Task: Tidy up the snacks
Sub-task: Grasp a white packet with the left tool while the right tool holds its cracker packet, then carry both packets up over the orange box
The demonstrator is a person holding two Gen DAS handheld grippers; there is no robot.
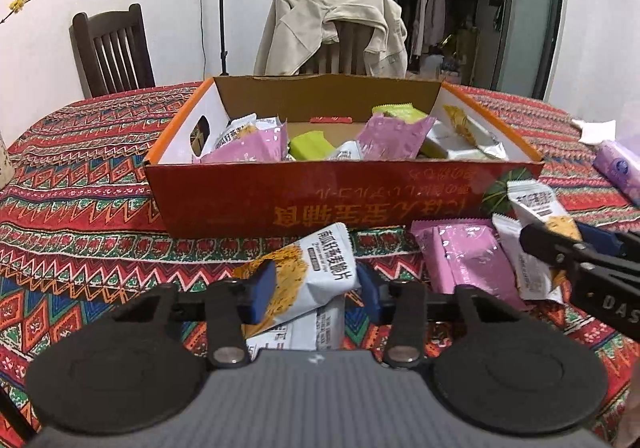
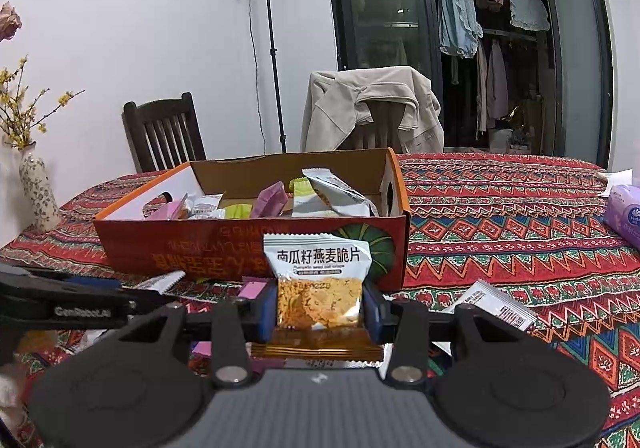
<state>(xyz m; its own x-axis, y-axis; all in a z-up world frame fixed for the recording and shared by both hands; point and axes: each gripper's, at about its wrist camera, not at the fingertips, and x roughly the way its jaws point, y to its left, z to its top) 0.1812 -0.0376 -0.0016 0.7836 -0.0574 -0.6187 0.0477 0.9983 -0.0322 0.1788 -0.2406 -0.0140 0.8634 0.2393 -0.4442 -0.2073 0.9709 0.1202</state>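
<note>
Both grippers are pinching a packet right now. Right gripper is squeezing an upright pumpkin seed oat crisp packet between its blue pads, white top with black lettering, orange crisps printed below, crimped gold seam hanging at 6 o'clock. Left gripper is clamping a second packet of the same kind, tilted, with another one lying under it.

Going big to small: the striped tablecloth is carrying the orange cardboard box at 12 o'clock, already stacked with pink, green and white packets. Loose pink packets are lying on the cloth at 2 o'clock from the left gripper, just in front of the box.

What's worrying me: the film looks slick and puffy, so either packet could be slipping out mid-lift, and both grippers heading for the same box could be bumping each other or clipping the front wall.
</note>
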